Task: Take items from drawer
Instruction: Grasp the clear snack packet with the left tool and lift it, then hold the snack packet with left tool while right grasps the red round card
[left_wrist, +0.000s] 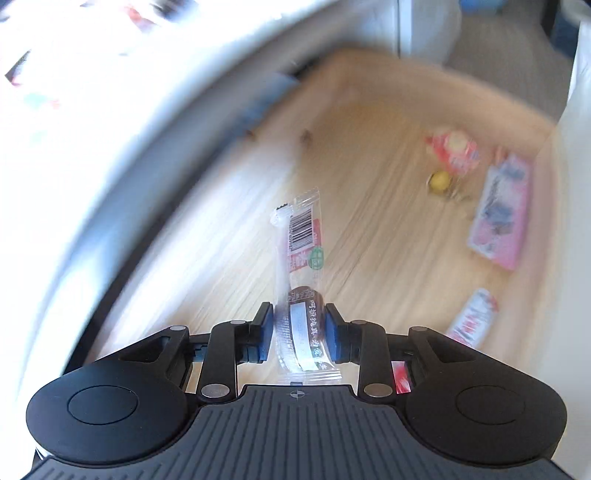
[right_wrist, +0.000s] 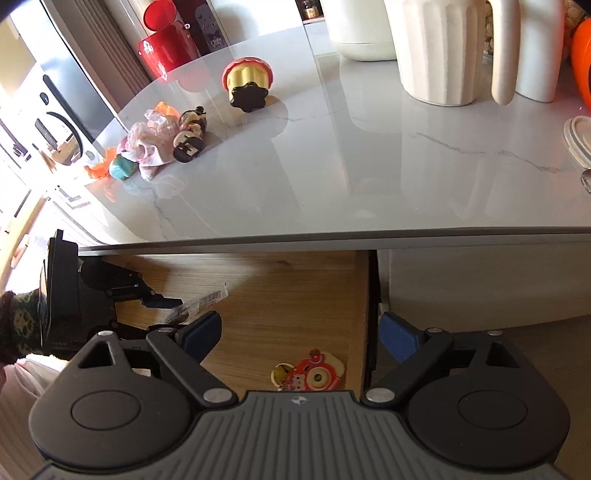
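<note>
— Wooden drawer (left_wrist: 369, 122) floor: what's there?
— Blurred, perhaps 4 packets along its right edge.
— Grippers?
— Left gripper (left_wrist: 300, 332) clamps a clear snack packet (left_wrist: 301, 258) above it; right gripper (right_wrist: 299, 332) gapes, holding nothing.

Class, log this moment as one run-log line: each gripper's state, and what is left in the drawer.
left gripper: shut on snack packet | right gripper: open, empty, over drawer | left in drawer: pink pack, red toy
</note>
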